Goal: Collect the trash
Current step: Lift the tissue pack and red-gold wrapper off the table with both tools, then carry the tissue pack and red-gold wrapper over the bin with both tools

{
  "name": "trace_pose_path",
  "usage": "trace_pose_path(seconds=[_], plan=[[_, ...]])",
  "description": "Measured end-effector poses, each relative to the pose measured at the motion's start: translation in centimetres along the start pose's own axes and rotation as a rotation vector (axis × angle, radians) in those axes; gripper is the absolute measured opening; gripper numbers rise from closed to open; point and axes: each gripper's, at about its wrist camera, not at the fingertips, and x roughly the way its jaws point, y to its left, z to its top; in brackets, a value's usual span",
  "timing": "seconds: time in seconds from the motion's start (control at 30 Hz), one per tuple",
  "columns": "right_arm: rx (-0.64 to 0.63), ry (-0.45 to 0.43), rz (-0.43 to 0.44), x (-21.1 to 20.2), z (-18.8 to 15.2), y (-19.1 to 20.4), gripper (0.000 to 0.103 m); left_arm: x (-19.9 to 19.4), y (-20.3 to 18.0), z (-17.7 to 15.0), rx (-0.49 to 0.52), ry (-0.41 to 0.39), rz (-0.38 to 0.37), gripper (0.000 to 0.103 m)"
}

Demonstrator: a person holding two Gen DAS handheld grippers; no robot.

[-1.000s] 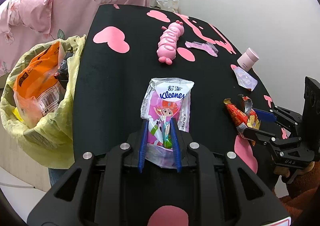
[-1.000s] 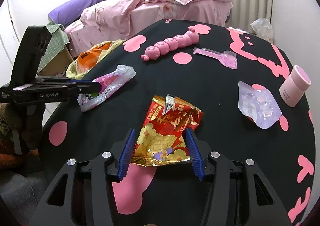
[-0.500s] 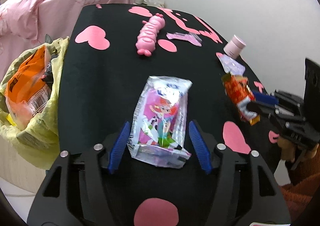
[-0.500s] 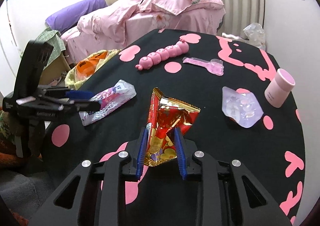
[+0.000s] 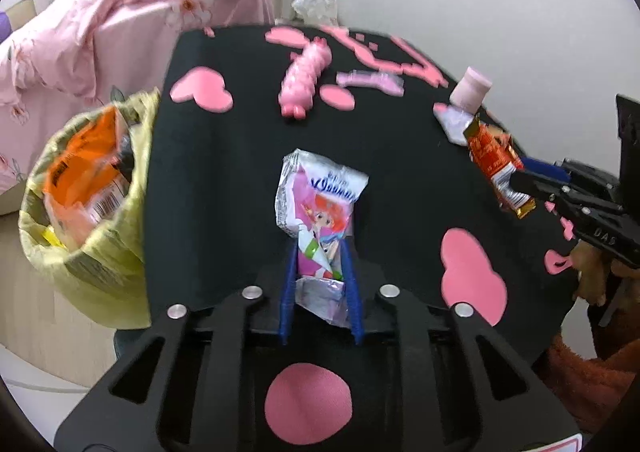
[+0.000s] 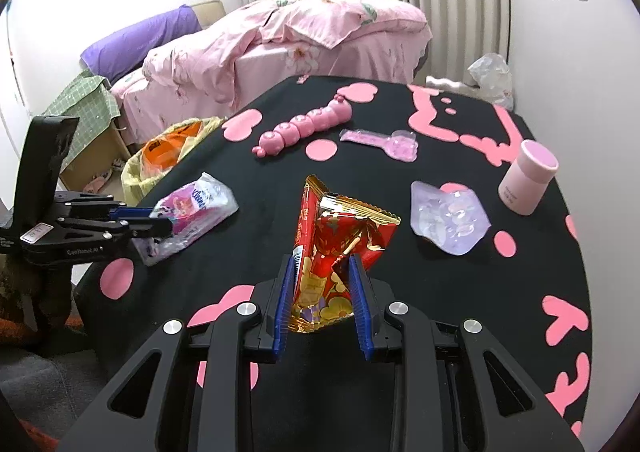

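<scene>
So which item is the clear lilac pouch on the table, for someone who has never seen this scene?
Start at the black table with pink shapes. Near its right edge stands a pink cup; the lilac pouch lies flat just left of it. Unlike the red snack wrapper in the right gripper, it is translucent, lumpy and untouched.

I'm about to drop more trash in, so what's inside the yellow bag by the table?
The yellow bag holds a crumpled orange wrapper with a barcode and something dark beside it. Anything below them is covered.

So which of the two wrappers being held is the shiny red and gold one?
The snack wrapper pinched in the right gripper. The left gripper holds a pale tissue packet with a cartoon girl instead.
</scene>
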Motion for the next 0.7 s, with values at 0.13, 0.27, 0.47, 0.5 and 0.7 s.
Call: trace_pose_path(seconds=[0.13,0.27,0.47,0.5,0.7], plan=[[-0.011,-0.052,-0.003,-1.4,0.9,0.3,0.027,-2.6,0.3,1.0,-0.006,-0.087,0.012,0.02],[-0.041,-0.099,0.003,-2.4,2.3,1.1,0.027,-4.8,1.6,2.1,-0.029,-0.151,0.044,0.02],[-0.086,-0.139,0.023,-3.1,4.9,2.8,0.027,-7.5,3.8,2.6,-0.079,-0.218,0.076,0.02],[-0.102,-0.145,0.029,-3.1,5.4,3.4,0.027,-7.8,4.1,2.6,-0.084,-0.226,0.079,0.02],[-0.161,-0.153,0.058,-2.7,7.3,6.3,0.027,-9.8,6.7,2.3,-0.131,-0.279,0.102,0.02]])
